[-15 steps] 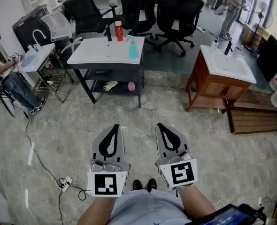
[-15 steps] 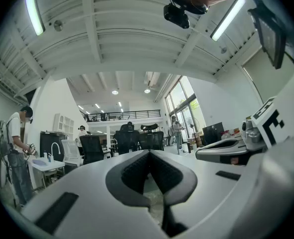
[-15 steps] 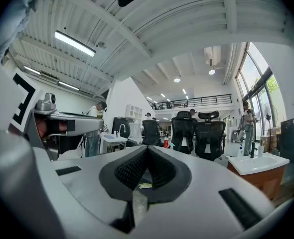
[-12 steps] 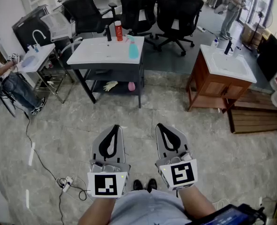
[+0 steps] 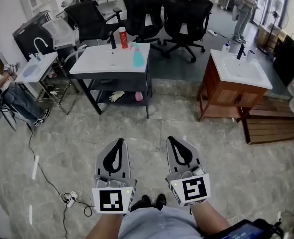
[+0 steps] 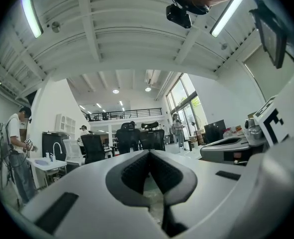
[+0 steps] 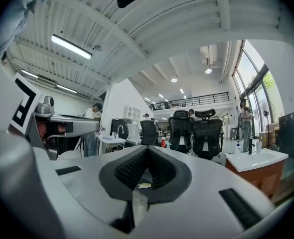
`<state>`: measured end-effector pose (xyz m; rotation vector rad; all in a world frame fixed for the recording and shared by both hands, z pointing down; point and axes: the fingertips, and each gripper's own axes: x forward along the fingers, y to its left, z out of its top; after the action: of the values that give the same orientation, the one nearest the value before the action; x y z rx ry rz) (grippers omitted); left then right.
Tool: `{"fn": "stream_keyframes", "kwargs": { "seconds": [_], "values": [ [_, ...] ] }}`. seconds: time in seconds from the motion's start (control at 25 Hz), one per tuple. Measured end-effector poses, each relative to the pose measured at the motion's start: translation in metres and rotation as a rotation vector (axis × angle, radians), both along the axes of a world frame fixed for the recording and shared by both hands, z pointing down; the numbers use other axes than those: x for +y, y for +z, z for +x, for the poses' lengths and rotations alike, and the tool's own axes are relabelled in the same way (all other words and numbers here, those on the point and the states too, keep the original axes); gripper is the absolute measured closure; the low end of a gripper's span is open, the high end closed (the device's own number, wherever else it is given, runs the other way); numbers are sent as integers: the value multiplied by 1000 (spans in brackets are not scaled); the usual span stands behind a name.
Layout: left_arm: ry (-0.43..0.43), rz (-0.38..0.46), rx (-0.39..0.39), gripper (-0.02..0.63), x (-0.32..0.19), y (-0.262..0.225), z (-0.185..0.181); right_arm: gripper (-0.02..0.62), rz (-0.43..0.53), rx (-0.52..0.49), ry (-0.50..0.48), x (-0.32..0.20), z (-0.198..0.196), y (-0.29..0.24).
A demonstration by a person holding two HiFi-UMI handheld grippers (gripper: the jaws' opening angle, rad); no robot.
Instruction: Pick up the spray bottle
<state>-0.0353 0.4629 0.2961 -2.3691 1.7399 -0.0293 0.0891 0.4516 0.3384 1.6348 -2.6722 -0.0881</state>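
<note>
A teal spray bottle [image 5: 137, 58] stands upright near the right end of a white-topped dark table [image 5: 99, 61], far ahead of me across the floor. It also shows tiny in the right gripper view, the spray bottle [image 7: 167, 144] just past the jaw tips. My left gripper [image 5: 119, 142] and right gripper [image 5: 174, 140] hang side by side low in the head view, both shut with nothing between the jaws. In the left gripper view the left gripper [image 6: 148, 152] points level into the room; the right gripper [image 7: 147, 148] does the same.
A red bottle [image 5: 122, 37] and a dark faucet [image 5: 112, 40] stand on the same table. Black office chairs [image 5: 183, 19] sit behind it. A wooden sink cabinet [image 5: 235, 81] stands at right, a small sink stand [image 5: 35, 66] and a seated person [image 5: 5, 86] at left. Cables [image 5: 67, 197] lie on the floor.
The view has shifted forward: the table and bottle sit slightly higher and left in the head view. Both grippers sit a little lower in the frame, still shut.
</note>
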Motion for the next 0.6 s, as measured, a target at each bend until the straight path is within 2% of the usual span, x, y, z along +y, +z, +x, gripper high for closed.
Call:
{"fn": "stream_keyframes", "kwargs": {
  "seconds": [0.28, 0.6],
  "values": [
    [-25, -41, -14, 591, -7, 18, 3, 577, -35, 13, 21, -17, 13, 15],
    [-75, -65, 5, 589, -49, 26, -18, 577, -57, 19, 32, -69, 16, 19]
  ]
}}
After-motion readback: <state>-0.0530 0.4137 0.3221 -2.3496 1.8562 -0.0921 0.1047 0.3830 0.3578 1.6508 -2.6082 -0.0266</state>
